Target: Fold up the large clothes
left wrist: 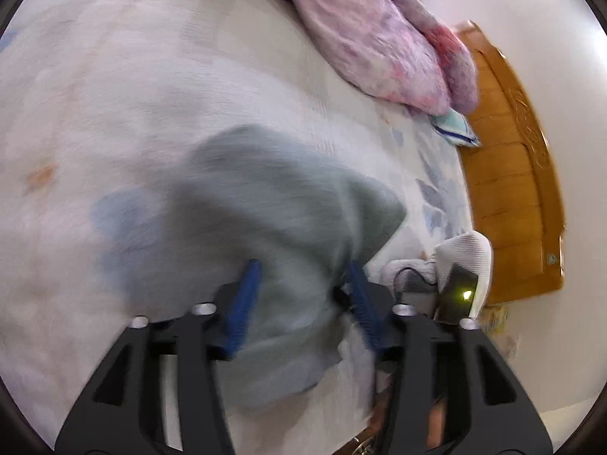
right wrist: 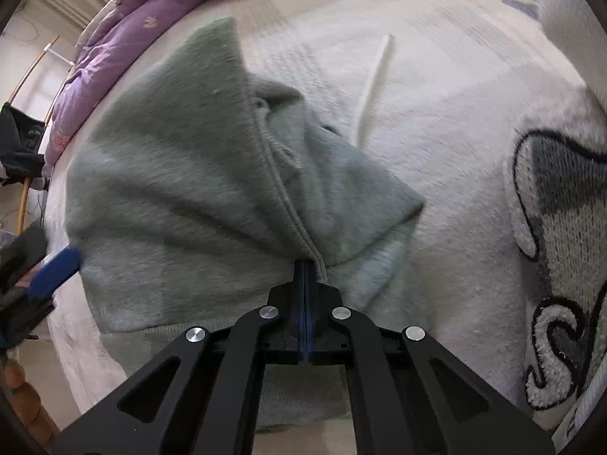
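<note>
A grey-green fleece garment (right wrist: pixel 182 174) lies bunched on a white fluffy blanket (right wrist: pixel 436 87) on a bed. My right gripper (right wrist: pixel 305 265) is shut on a seamed edge of the garment, with cloth draping away from its tips. My left gripper (left wrist: pixel 303 269) is open, its blue fingers (left wrist: pixel 246 295) apart with the garment (left wrist: pixel 273 197) lying between and beyond them; the view is blurred. One blue finger of the left gripper (right wrist: pixel 57 269) shows at the garment's left edge in the right wrist view.
A pink-purple quilt (left wrist: pixel 379 38) is heaped at the far side of the bed. A wooden headboard (left wrist: pixel 512 174) stands to the right. A white knit with a dark pattern (right wrist: pixel 561 227) lies right of the garment. The person's sleeve and a device with a lit LED (left wrist: pixel 461 288) are nearby.
</note>
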A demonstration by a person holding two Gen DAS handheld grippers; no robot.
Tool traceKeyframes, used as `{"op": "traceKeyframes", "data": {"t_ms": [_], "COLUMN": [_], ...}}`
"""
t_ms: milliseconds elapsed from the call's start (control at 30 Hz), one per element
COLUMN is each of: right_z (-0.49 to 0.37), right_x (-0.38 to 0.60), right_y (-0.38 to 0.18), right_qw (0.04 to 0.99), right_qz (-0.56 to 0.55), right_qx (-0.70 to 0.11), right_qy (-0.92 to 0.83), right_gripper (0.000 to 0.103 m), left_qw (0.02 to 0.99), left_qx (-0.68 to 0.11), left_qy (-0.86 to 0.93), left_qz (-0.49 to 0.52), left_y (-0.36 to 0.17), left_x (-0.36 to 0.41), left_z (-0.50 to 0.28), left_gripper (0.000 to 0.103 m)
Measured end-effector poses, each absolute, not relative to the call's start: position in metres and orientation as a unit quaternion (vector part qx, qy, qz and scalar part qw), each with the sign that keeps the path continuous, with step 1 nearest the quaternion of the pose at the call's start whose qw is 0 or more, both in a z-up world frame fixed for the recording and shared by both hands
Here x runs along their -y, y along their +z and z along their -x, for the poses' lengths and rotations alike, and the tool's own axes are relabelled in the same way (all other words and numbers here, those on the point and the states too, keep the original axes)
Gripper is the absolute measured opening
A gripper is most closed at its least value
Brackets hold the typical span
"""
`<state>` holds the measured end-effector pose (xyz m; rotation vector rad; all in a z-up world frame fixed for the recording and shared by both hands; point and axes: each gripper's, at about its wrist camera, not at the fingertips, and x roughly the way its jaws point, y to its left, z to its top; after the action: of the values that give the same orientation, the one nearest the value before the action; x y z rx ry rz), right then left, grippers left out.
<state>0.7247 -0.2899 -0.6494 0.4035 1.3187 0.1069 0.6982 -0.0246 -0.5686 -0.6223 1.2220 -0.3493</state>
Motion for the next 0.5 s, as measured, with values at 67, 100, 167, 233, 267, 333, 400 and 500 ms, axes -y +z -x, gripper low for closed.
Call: {"op": "traceKeyframes", "data": {"t_ms": [67, 100, 167, 233, 267, 333, 400, 500], "right_z": [-0.726, -0.727, -0.733, -0.733, -0.730, -0.731, -0.732, -0.733], "right_x": [0.291, 0.291, 0.289, 0.290, 0.287, 0.288, 0.289, 0.290], "right_y": [-0.653, -0.654, -0.657, -0.657, -0.652, -0.654, -0.656, -0.658], "right_qw": [0.769, 0.766, 0.763, 0.763, 0.763, 0.763, 0.763, 0.763], "right_qz": [-0.184, -0.189, -0.198, -0.201, -0.200, -0.199, -0.200, -0.206], "right_qx": [-0.611, -0.612, -0.614, -0.613, -0.613, -0.613, -0.613, -0.611], "right_qy": [0.048, 0.047, 0.043, 0.041, 0.041, 0.042, 0.043, 0.043], "right_gripper": [0.000, 0.000, 0.000, 0.000, 0.000, 0.000, 0.000, 0.000], "left_qw": [0.768, 0.762, 0.743, 0.712, 0.704, 0.704, 0.706, 0.684], "left_qx": [-0.558, -0.565, -0.583, -0.601, -0.605, -0.608, -0.602, -0.618], "left_qy": [-0.133, -0.122, -0.103, -0.096, -0.097, -0.096, -0.103, -0.119], "left_qz": [0.287, 0.293, 0.312, 0.349, 0.358, 0.355, 0.359, 0.370], "left_y": [-0.571, -0.577, -0.594, -0.616, -0.624, -0.633, -0.639, -0.657], "left_x": [0.007, 0.000, -0.009, -0.008, -0.006, 0.002, 0.011, 0.022], "left_z": [-0.680, -0.670, -0.656, -0.645, -0.641, -0.640, -0.643, -0.649], "left_gripper": [0.071, 0.071, 0.071, 0.071, 0.071, 0.074, 0.080, 0.089]}}
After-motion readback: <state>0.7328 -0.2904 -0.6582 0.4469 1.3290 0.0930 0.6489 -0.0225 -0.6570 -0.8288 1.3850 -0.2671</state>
